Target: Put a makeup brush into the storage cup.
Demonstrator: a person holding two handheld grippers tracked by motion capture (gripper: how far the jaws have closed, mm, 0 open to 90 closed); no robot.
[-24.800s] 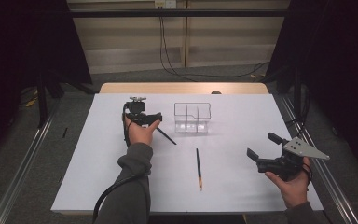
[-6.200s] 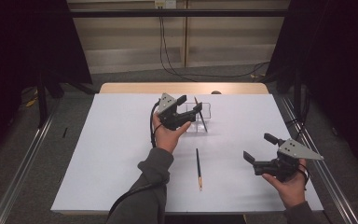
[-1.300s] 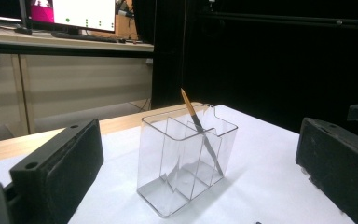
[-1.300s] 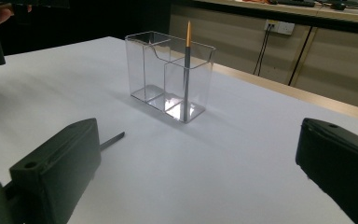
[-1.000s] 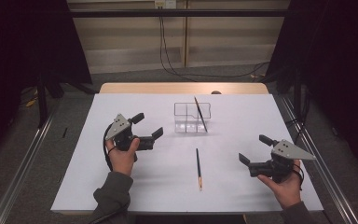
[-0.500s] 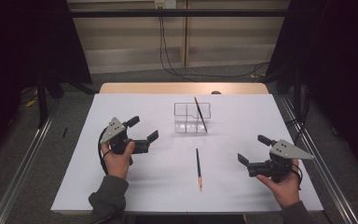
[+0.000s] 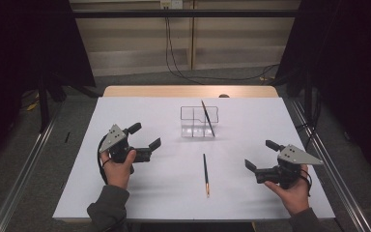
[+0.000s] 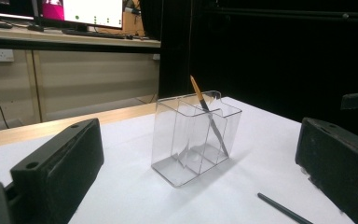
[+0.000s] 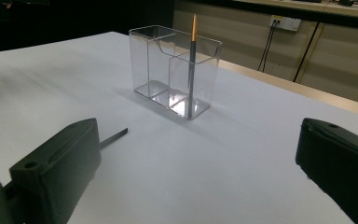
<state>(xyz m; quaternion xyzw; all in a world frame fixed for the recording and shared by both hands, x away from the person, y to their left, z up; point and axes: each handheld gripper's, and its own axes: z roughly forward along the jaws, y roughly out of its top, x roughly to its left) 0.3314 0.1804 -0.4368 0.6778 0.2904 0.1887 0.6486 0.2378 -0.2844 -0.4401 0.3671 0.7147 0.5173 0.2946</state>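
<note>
I read the work as loading pencils into the clear organiser. One pencil already leans inside its right-hand compartment, orange end up. The second pencil lies flat on the white bench, near the front, between my two units and well apart from the organiser.

Current step, by my judgement: approach to the second pencil. Neither unit is touching it.

State of tooling: the left hand-held gripper has its jaws spread wide and holds nothing; it sits left of the lying pencil. The right hand-held gripper is likewise wide and empty, to the pencil's right.

Next move calls for:
1. Bring one unit over the pencil's mid-length.
2. Align the jaws across the shaft, not along it.
3. Lower until the pads nearly touch the bench, then close.

Appearance: a thin dark shaft with an orange end facing me; it looks prone to rolling if nudged.
</note>
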